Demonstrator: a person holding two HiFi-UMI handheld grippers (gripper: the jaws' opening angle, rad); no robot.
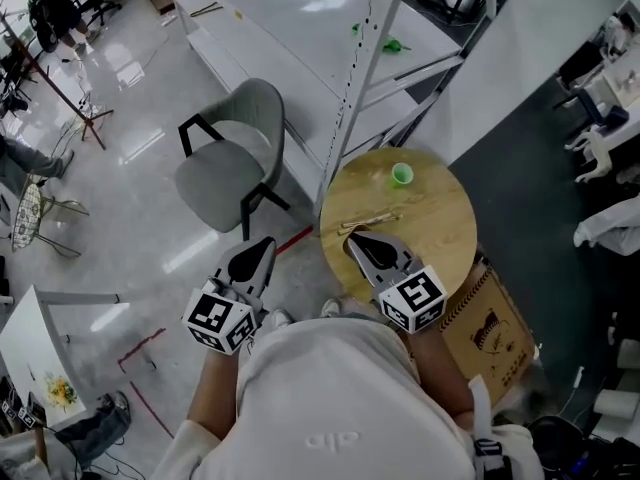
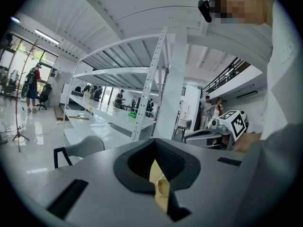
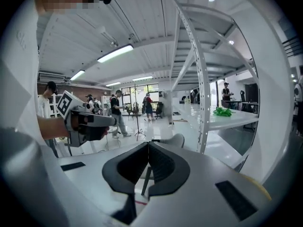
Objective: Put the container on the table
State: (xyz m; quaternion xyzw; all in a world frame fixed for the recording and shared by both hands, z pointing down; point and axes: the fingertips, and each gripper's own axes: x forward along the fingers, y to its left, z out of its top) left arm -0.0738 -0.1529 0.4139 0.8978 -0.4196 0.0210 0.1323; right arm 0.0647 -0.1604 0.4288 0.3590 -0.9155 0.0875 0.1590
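A small green container stands upright on the far part of the round wooden table; neither gripper view shows it. My right gripper hovers over the table's near edge, well short of the container, jaws shut with nothing between them. To the left of the table, my left gripper is held over the floor. Its jaws meet at the tips, and a pale beige sliver that I cannot identify shows low in the gap. A thin wooden stick lies on the table just ahead of the right gripper.
A grey chair stands left of the table. A white metal rack rises behind it, with a green item on its shelf. A cardboard box sits on the floor at the table's right. People stand far back in the hall.
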